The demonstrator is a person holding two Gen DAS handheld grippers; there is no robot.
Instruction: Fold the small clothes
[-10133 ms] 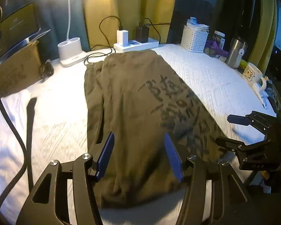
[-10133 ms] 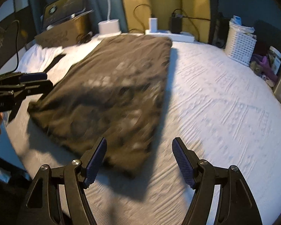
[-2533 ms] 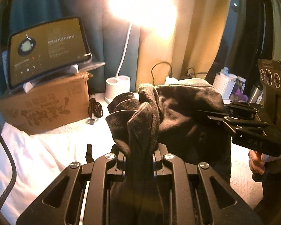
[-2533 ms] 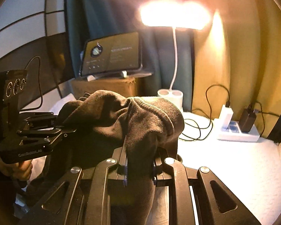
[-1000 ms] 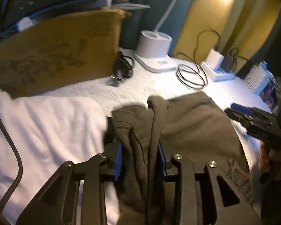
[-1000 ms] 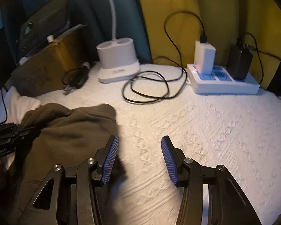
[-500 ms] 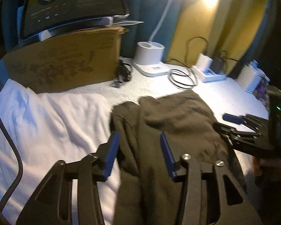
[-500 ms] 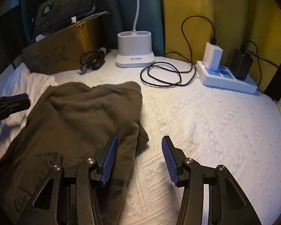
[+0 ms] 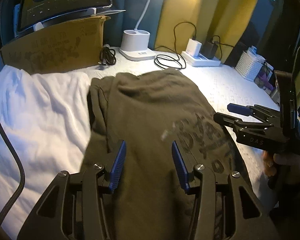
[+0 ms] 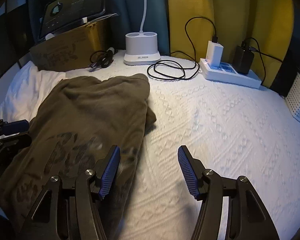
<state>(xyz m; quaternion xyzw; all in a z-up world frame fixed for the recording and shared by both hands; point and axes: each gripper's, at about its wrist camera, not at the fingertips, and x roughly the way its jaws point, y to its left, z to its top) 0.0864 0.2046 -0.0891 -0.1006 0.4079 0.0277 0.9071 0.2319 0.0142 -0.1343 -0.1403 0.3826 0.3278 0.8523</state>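
Both our grippers are spread w/ nothing held: left gripper hangs over the shirt, right gripper at its edge. Shirt lies folded lengthwise, center-left of frame on the bed, prob ready for a crosswise fold.

Both hand-held grippers have released the garment, now lying folded.

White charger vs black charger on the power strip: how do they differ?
The white charger is taller and stands nearer the lamp base; the black charger is squatter and sits at the far end of the power strip. The white charger's cable rises in a high arc; the black charger's cable runs off to the right. Both are plugged upright into the strip, each with a black cable.
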